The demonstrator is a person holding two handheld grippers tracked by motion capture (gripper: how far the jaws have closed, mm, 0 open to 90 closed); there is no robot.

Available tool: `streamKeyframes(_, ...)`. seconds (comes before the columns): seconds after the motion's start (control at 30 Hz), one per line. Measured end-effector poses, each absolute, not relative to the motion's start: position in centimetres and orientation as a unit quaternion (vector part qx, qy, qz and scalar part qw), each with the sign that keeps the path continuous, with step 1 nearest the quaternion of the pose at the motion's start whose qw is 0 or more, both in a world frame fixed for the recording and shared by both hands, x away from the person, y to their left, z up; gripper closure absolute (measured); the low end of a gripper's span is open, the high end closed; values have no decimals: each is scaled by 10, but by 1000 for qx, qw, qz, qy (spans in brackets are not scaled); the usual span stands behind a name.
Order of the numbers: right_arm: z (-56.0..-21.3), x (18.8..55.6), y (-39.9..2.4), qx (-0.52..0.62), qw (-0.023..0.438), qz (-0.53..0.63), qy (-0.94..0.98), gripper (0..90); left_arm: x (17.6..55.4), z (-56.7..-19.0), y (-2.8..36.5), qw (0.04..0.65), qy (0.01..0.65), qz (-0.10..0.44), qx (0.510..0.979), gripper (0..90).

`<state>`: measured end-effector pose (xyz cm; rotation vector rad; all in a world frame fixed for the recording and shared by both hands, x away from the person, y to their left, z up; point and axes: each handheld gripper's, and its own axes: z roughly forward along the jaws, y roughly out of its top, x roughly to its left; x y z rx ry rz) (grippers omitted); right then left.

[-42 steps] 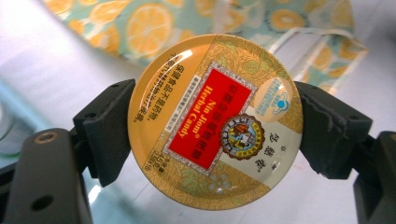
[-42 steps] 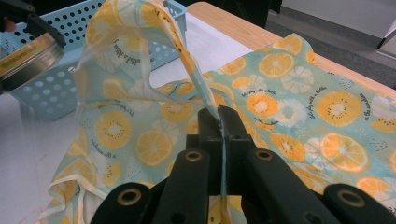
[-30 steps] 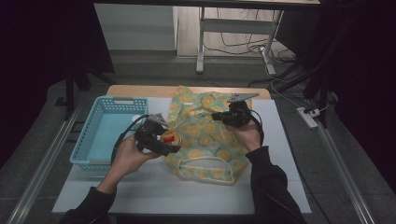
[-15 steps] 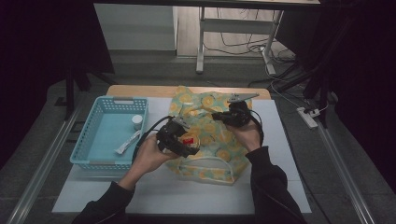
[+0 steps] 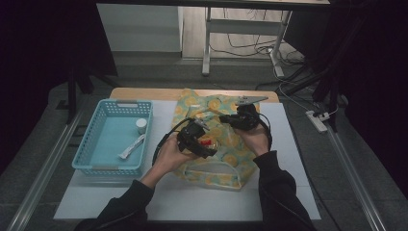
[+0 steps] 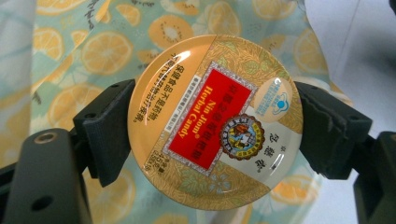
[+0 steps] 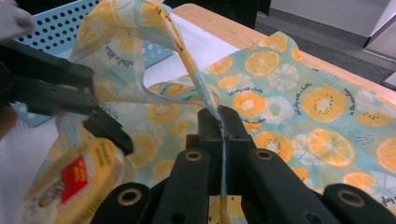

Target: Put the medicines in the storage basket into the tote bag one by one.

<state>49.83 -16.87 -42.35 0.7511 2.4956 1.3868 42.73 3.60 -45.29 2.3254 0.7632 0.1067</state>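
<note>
A round gold candy tin (image 6: pixel 212 123) with a red label is clamped between the pads of my left gripper (image 6: pixel 215 135), edge to edge. In the high view that gripper (image 5: pixel 204 143) hovers over the citrus-print fabric bag (image 5: pixel 231 156) lying on the white mat. My right gripper (image 7: pixel 223 135) is shut on the bag's upper edge (image 7: pixel 196 84), lifting it so the mouth gapes. The tin (image 7: pixel 70 184) hangs blurred at that mouth, at the lower left of the right gripper view. In the high view the right gripper (image 5: pixel 226 118) stands at the bag's far part.
A light-blue plastic basket (image 5: pixel 86 149) sits left of the bag and holds a small white jar (image 5: pixel 141 125) and a white stick-like item (image 5: pixel 131 147). The white mat (image 5: pixel 288 192) covers a wooden table (image 5: pixel 144 93). A power strip (image 5: pixel 317 121) lies on the floor at right.
My left gripper has carried the tin rightward from beside the basket to over the bag, slightly lower. The right gripper has kept still, holding the bag's edge.
</note>
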Motion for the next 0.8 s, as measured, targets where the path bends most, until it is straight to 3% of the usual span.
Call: streamKeyframes(0.8,-435,506,-172,270,104,465,837,892,471,-501,16,294,322,77,896,201)
